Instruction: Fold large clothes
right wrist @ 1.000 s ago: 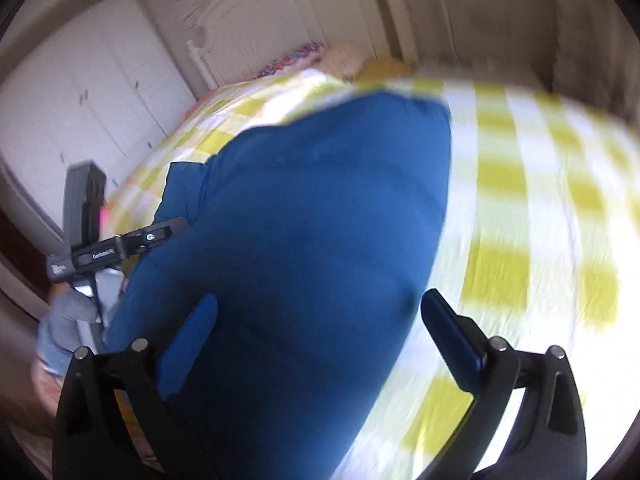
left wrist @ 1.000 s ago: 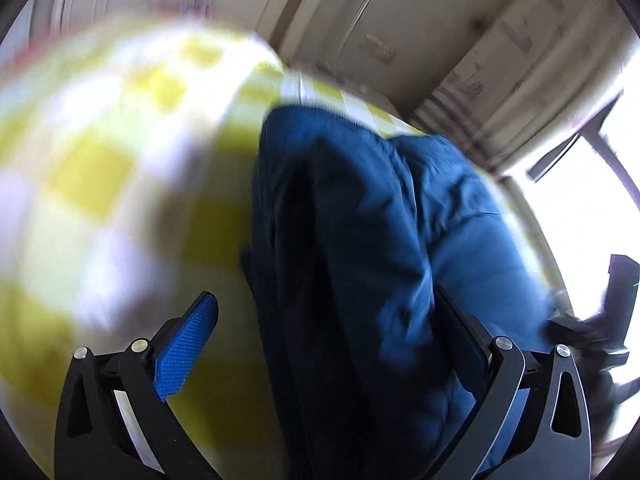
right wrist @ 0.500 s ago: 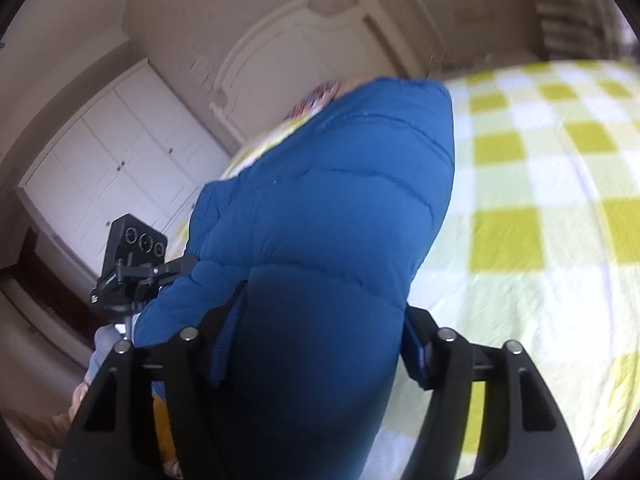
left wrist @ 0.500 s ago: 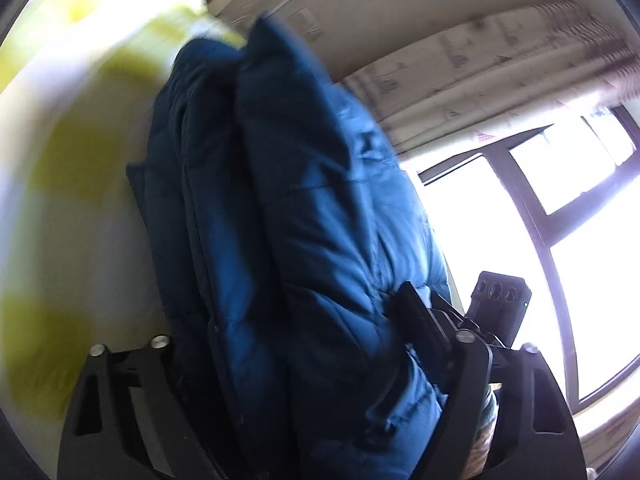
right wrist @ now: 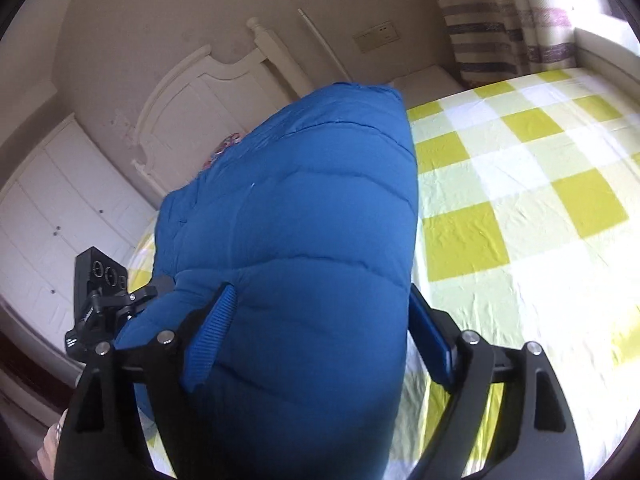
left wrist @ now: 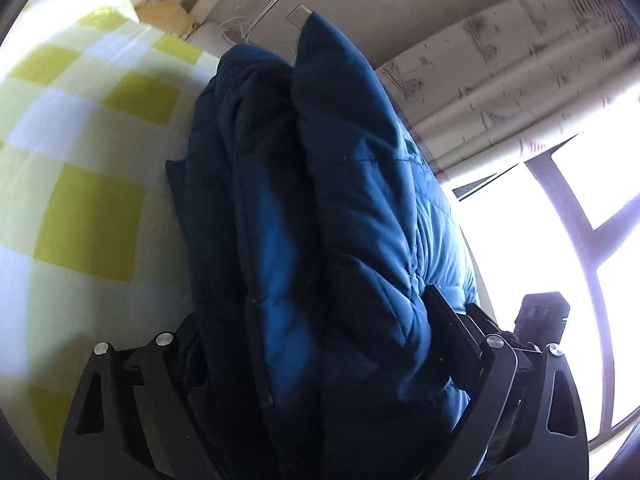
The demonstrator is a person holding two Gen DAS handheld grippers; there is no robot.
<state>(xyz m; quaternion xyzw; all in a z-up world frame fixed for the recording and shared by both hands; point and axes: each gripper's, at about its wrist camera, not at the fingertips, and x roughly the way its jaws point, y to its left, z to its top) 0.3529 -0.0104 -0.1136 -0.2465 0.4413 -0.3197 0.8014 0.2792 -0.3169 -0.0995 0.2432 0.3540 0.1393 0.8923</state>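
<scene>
**Bedroom, checked bed: folded padded jacket gripped from both ends**

Bedroom with a yellow-and-white checked bedsheet (right wrist: 520, 184) as the work surface. On or just above it, a blue quilted jacket (right wrist: 296, 240), already doubled into a thick bundle of several layers, seen edge-on in the left wrist view (left wrist: 320, 208). Cannot tell whether its underside touches the sheet.

Left gripper (left wrist: 316, 344) closed down on the stacked layers, fingers pressed into the padding on both sides, mostly buried in fabric. Right gripper (right wrist: 320, 328) likewise clamped across the bundle, left pad (right wrist: 212, 336) lying on the quilted face, right pad (right wrist: 430, 344) at the outer edge, jaws only as far apart as the bulk forces them. Each gripper visible from the other's camera, at opposite ends of the bundle.

Further out: white headboard (right wrist: 208, 92), white wardrobe (right wrist: 52, 208), striped curtain (right wrist: 508, 32), bright window (left wrist: 560, 208).

Likely step: carrying or setting down the folded bundle. Risks from here, as judgement only:
- Springy padding pushing the layers apart once grip loosens, undoing the fold.
- Slippery shell sliding out of one pad, inner layers dropping while outer ones stay held.
- Uneven lowering between the two ends, twisting the stack.
- Right grip sitting near the edge, so a small tug could free it.
</scene>
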